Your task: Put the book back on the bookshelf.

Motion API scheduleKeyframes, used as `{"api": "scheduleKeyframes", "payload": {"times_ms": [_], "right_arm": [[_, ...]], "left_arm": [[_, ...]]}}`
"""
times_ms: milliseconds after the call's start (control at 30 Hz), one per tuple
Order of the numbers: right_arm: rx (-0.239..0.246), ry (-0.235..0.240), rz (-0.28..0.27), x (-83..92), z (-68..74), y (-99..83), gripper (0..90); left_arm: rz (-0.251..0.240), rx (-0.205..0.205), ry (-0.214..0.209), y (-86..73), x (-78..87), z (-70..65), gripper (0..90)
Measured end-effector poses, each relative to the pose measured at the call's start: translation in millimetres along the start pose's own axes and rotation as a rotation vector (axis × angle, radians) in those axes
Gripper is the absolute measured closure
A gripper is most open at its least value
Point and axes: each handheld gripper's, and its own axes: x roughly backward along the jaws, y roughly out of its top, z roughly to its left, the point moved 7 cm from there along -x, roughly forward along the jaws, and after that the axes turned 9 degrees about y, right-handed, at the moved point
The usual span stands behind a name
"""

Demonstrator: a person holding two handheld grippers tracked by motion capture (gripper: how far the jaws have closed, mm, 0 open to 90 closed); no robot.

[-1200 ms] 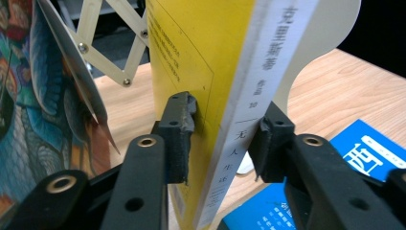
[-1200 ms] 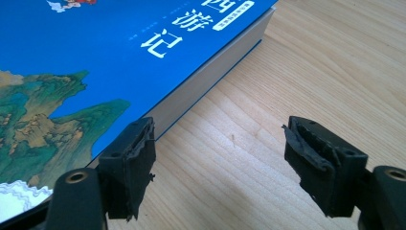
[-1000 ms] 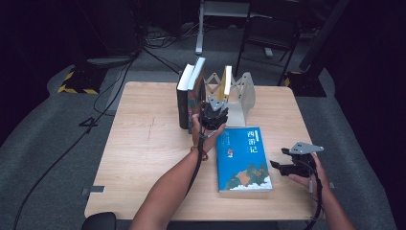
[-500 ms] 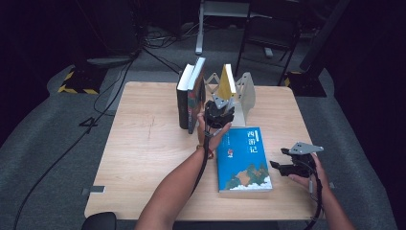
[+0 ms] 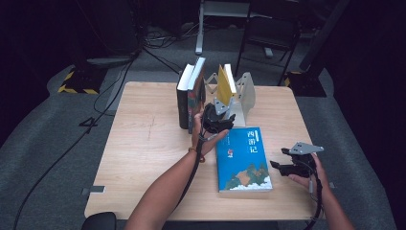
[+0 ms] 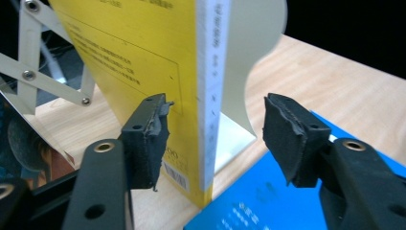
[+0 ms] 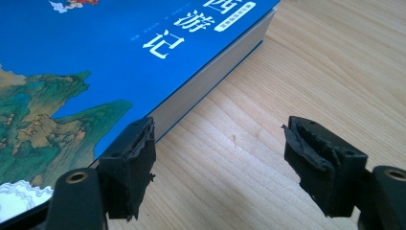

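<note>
A yellow book (image 6: 143, 62) stands on its bottom edge at the back of the wooden table (image 5: 143, 143), long axis up and down with the top leaning slightly left, its white spine (image 6: 213, 86) turned toward the person, resting against a white bookend (image 5: 246, 93) on an expanding rack (image 5: 210, 81). The left gripper (image 6: 215, 139) faces the spine: its jaws have just been opening and now stand spread, one pad beside the cover, the other well clear (neither presses). Two dark books (image 5: 190, 96) stand just left. A blue book (image 5: 242, 160) lies flat nearer the person, long axis running front to back. The right gripper (image 7: 220, 163) rests at its right edge, jaws spread over bare wood.
</note>
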Motion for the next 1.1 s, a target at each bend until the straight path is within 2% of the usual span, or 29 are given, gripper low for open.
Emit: {"api": "scheduleKeyframes", "payload": {"times_ms": [33, 67, 133, 267, 467, 500, 600, 667, 700, 733, 800, 933, 1033, 1100], "right_arm": [[-0.002, -0.001, -0.002, 0.4, -0.1, 0.1, 27.3], [-0.001, -0.002, -0.001, 0.8, -0.3, 0.1, 27.4], [0.001, -0.003, -0.001, 1.0, -0.5, 0.2, 28.0], [0.005, -0.002, -0.009, 1.8, 1.4, 2.1, 28.2], [0.008, 0.003, -0.021, 4.1, 3.5, 5.0, 28.3], [0.005, 0.012, -0.028, 5.3, 4.6, 5.8, 28.5], [0.010, 0.022, -0.032, 7.6, 6.4, 7.4, 28.9], [0.001, 0.013, -0.047, 10.7, 6.8, 10.0, 29.0], [-0.001, 0.020, -0.052, 11.8, 7.8, 11.0, 29.0], [0.006, 0.048, -0.053, 13.7, 11.2, 11.9, 29.3], [0.027, 0.072, -0.039, 15.1, 16.5, 12.3, 29.4], [0.083, 0.117, 0.015, 14.8, 31.8, 15.4, 32.6], [0.108, 0.150, 0.062, 10.2, 41.5, 23.3, 35.3], [0.115, 0.184, 0.080, 8.7, 51.5, 29.7, 35.4]], "left_arm": [[0.004, -0.025, 0.009, -1.8, 2.2, 0.6, 39.8], [0.007, -0.071, 0.029, -5.0, 5.8, 1.5, 39.5], [0.013, -0.109, 0.024, -10.1, 12.2, 1.6, 39.2], [0.029, -0.111, -0.012, -20.3, 24.7, 5.3, 35.0], [0.057, -0.137, -0.045, -34.5, 42.9, 11.9, 31.1], [0.067, -0.143, -0.079, -42.6, 53.8, 13.5, 30.8], [0.086, -0.169, -0.112, -59.0, 66.8, 13.4, 29.0], [0.107, -0.179, -0.132, -70.4, 72.4, 12.8, 27.0], [0.120, -0.195, -0.139, -78.7, 75.3, 12.5, 26.6], [0.132, -0.208, -0.141, -85.8, 76.9, 12.7, 25.5], [0.169, -0.206, -0.167, -101.1, 79.7, 12.1, 24.6], [0.249, -0.225, -0.190, -131.9, 85.4, 10.0, 24.0], [0.300, -0.232, -0.218, -150.0, 92.0, 7.1, 25.2], [0.308, -0.236, -0.233, -157.5, 98.8, 5.1, 25.1]]}}
